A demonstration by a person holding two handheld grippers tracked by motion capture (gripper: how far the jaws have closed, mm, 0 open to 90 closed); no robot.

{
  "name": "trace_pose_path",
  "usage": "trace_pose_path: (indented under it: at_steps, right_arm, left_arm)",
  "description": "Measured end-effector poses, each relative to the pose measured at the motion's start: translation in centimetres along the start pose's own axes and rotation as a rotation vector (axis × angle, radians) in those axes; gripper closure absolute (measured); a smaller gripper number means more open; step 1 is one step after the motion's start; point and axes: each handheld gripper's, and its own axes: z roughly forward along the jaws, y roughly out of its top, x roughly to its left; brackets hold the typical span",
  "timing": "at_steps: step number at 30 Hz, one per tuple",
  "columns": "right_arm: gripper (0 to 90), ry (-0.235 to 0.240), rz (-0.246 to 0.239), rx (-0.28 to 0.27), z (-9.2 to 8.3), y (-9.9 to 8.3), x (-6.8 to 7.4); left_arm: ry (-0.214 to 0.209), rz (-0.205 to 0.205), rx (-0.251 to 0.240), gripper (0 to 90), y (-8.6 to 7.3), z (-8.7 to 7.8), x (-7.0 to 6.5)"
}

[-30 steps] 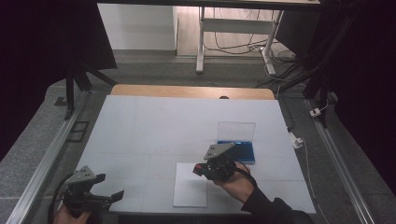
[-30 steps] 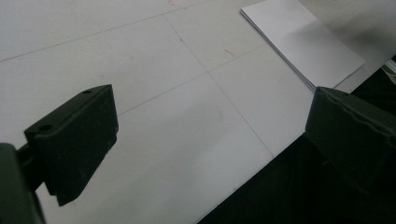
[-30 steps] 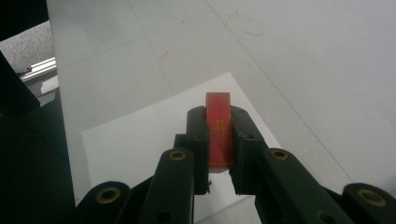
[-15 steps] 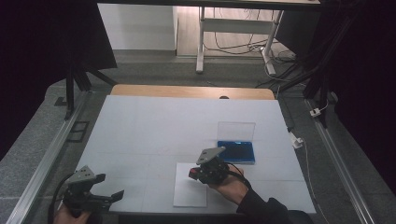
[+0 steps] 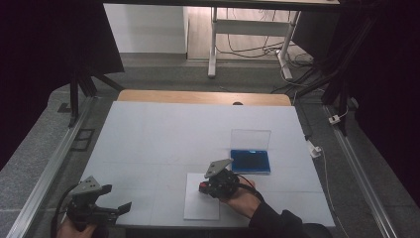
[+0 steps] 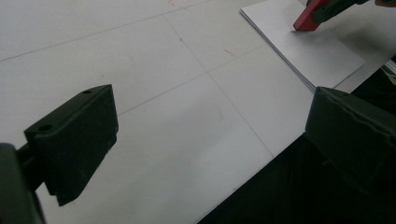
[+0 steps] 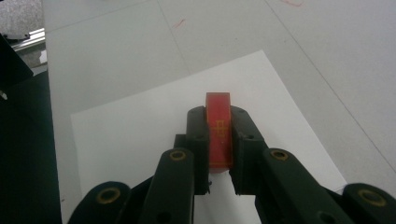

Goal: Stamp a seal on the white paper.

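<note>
You're clamping a red stamp block (image 7: 219, 135) in the right gripper (image 5: 208, 187); its jaws are closed tight on both flanks of the block, w/ the red end poking out past the tips. Compared w/ 1 s ago, that hand has dropped lower and slid nearer and a bit left, so the block's end is now sitting at or just above the white paper sheet (image 5: 198, 208). In the left gripper view the red tip (image 6: 306, 21) looks to be touching the sheet, but contact can't be confirmed. Judging by that, you're probably pressing a mark onto the paper, or about to.

The left gripper (image 5: 106, 212) is idling at the near left corner of the table (image 5: 148, 134), unmoved vs. 1 s ago, its 2 jaws standing wide apart w/ nothing between them.

The blue case (image 5: 250, 161) w/ its clear lid up is lying just right and far of the paper, near your right hand but apart from it.

Edges: the sheet's near edge is running almost flush w/ the table's near edge, so there's little margin toward you. The block is working the sheet's far right part, near its right edge; a slip right would be landing on bare table. Lots of open room left of the paper and across the far half of the table.
</note>
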Motion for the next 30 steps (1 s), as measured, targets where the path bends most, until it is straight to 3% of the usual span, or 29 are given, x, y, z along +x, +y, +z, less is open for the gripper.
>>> trace_pose_path:
  at_steps: [8, 21, 30]
  right_arm:
    - [79.6, -0.001, -0.01, 0.028, 0.4, -0.1, 0.0]
    - [80.0, 0.038, 0.059, 0.028, 0.6, -0.1, -0.6]
    - [79.9, -0.015, 0.001, 0.036, 0.7, 0.0, 0.4]
  left_arm:
    - [0.001, 0.002, 0.001, 2.9, 0.0, 0.0, 0.0]
    - [0.003, -0.001, 0.009, 3.0, 0.1, 0.1, 0.0]
    - [0.008, 0.004, 0.014, 3.0, 0.1, 0.2, -0.1]
